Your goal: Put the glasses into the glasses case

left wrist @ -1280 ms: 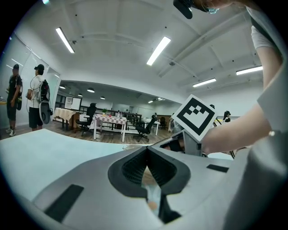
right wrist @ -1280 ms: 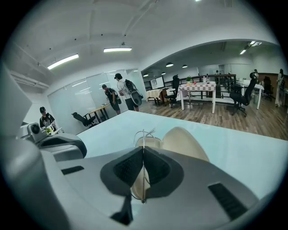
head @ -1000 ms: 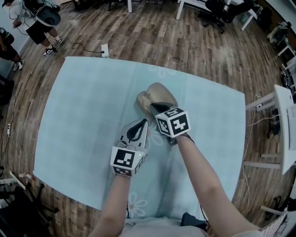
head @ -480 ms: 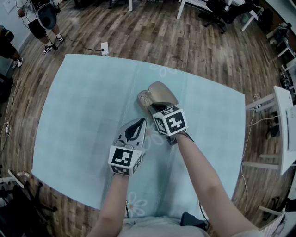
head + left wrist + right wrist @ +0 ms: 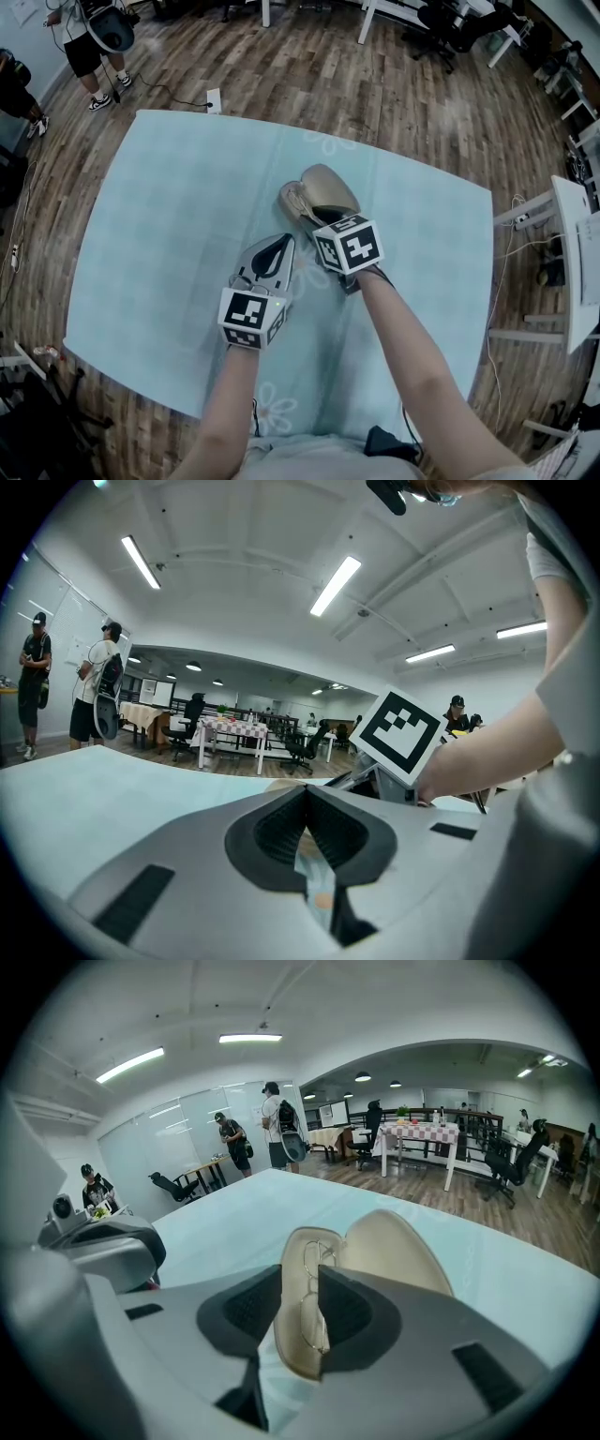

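Note:
An open tan glasses case [image 5: 323, 187] lies mid-table on the pale blue cloth. In the right gripper view its tray [image 5: 291, 1340] holds the thin wire glasses [image 5: 312, 1302], and its lid [image 5: 389, 1246] is tipped back to the right. My right gripper [image 5: 300, 1288] hangs just over the tray. Its jaws are opening, one on each side of the glasses, and the pads do not press on them. In the head view the marker cube [image 5: 349, 246] hides its tips. My left gripper [image 5: 279, 251] rests shut and empty on the cloth just left of the case; its jaws also show in the left gripper view [image 5: 305, 794].
The cloth-covered table [image 5: 169, 216] stands on a wooden floor. People [image 5: 94, 37] stand at the far left, beyond the table. A white power strip [image 5: 214, 98] lies past the far edge. A white desk [image 5: 574, 262] stands to the right.
Both grippers keep their places by the case. The person at the far left has shifted a little.

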